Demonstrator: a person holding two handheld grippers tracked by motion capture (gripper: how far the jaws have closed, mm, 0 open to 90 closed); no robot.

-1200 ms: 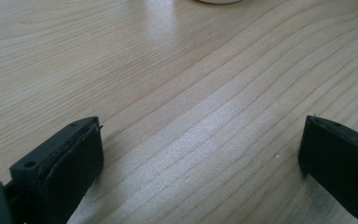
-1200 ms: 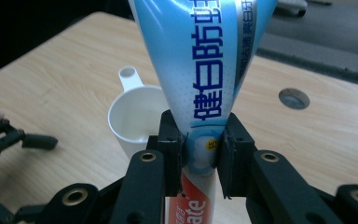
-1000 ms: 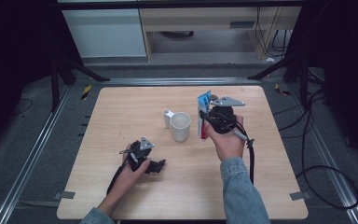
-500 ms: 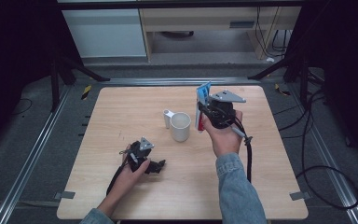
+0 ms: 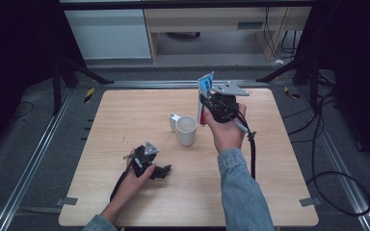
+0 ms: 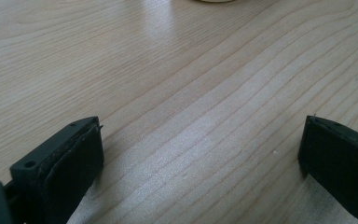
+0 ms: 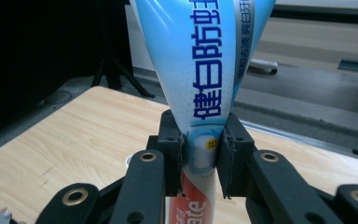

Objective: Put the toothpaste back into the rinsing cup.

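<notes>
A light wooden desk [image 5: 125, 115] stands on a grey carpeted floor [image 5: 24, 144], flanked by metal rails [image 5: 33, 159] on both sides. Behind it are a white cabinet [image 5: 108, 33] and a pale wooden shelf unit [image 5: 212, 24]. Black stand legs [image 5: 77, 72] splay at the rear corners, black cables [image 5: 327, 183] loop at right, and the surroundings fall into darkness.

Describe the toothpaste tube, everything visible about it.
The tube is soft-looking plastic, light blue and white with dark blue Chinese lettering, turning red with white letters at its lower end. Its flat crimped end points up and it stands roughly upright, lifted off the table just right of the mug, not touching it. The right tongs are shut on its narrower lower part, one pad on each side. Its cap cannot be seen.
</notes>
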